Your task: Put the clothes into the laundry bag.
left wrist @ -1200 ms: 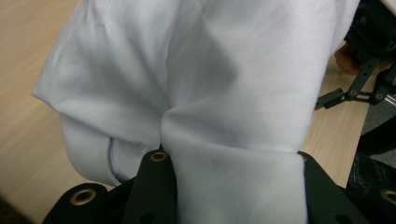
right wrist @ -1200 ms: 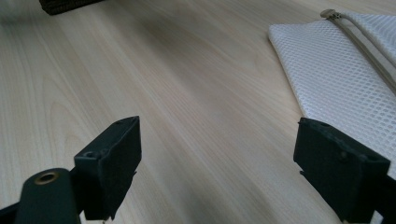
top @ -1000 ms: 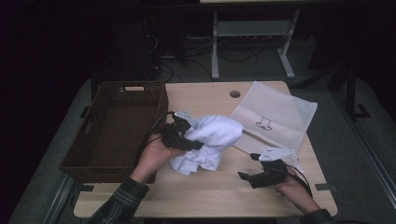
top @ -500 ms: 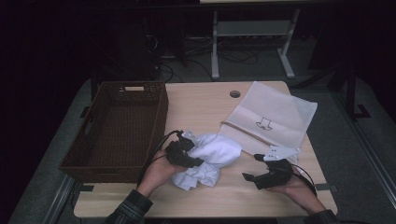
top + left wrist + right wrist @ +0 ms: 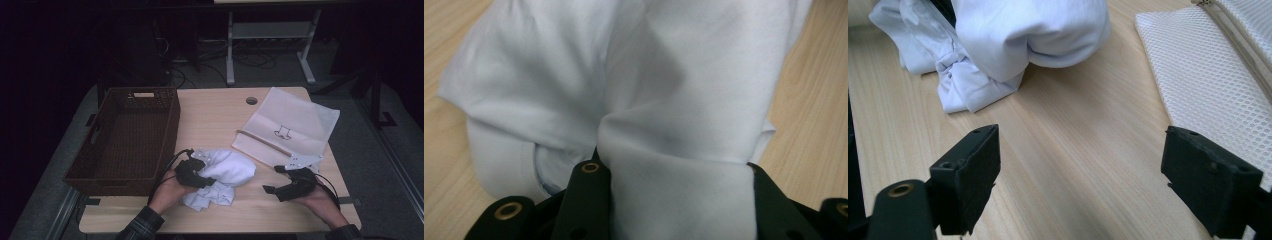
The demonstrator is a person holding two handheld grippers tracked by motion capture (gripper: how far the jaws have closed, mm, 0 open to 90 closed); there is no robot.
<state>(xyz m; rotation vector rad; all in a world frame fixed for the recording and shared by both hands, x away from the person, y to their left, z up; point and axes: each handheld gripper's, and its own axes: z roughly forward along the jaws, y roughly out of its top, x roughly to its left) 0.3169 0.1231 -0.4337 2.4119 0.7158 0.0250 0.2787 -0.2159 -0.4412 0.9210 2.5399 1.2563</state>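
White garment (image 5: pixel 227 172) bunched on the bench (image 5: pixel 220 115), pinched by the left gripper (image 5: pixel 674 175).
Keep that pinch firm; bring the spread, empty right gripper (image 5: pixel 1080 175) to a loose edge beside the mesh laundry bag (image 5: pixel 295 122).

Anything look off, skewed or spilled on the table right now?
Nothing spilled or damaged. The white garment lies bunched rather than flat, with a thick fold clamped in the left gripper. The mesh laundry bag lies askew, one corner past the table edge.

One cloth (image 5: pixel 225 172), one basket (image 5: pixel 125 135), one mesh bag (image 5: pixel 295 125).
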